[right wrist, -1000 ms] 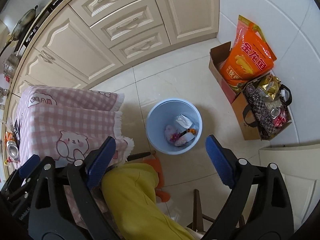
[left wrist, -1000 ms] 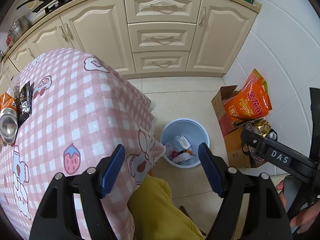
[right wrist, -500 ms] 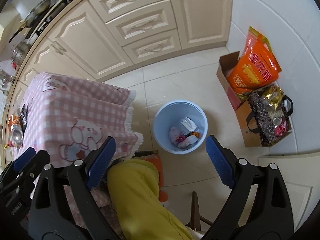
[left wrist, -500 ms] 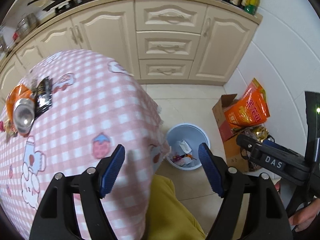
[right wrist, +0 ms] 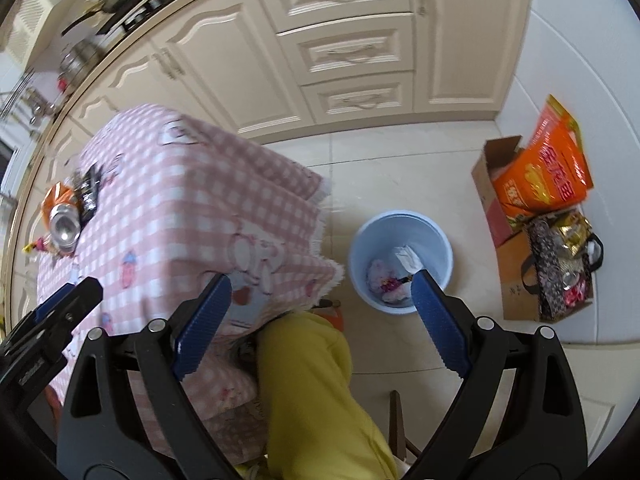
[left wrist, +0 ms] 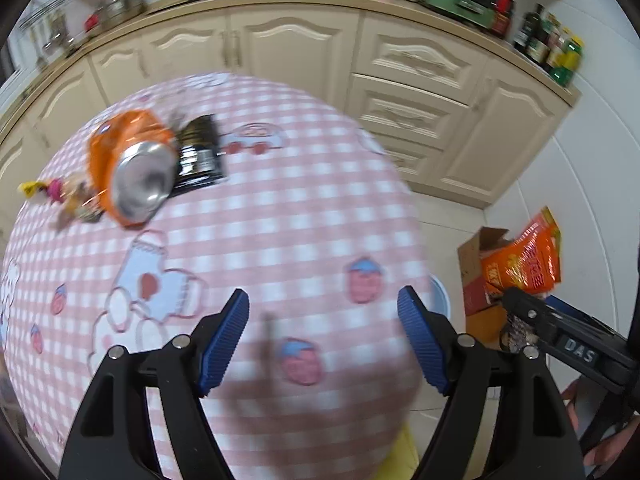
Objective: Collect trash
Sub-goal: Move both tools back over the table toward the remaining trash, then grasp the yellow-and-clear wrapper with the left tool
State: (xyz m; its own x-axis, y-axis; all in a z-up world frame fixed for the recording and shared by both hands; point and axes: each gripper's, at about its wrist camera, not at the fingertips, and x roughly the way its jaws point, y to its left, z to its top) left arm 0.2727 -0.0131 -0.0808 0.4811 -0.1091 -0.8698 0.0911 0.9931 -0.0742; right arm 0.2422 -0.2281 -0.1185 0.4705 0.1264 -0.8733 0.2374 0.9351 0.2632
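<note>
Reach for the next piece of table trash.
Both your left gripper (left wrist: pixel 323 338) and right gripper (right wrist: pixel 322 322) gape empty; approach the dented can (left wrist: pixel 140 180) slowly, straddling it squarely before squeezing.

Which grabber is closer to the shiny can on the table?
Left. The left gripper hangs over the tablecloth, the can just ahead. The right gripper sits past the table's edge, toward the blue bin.

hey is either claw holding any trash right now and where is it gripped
Nothing is held. The left claw and the right claw are both open and empty.
</note>
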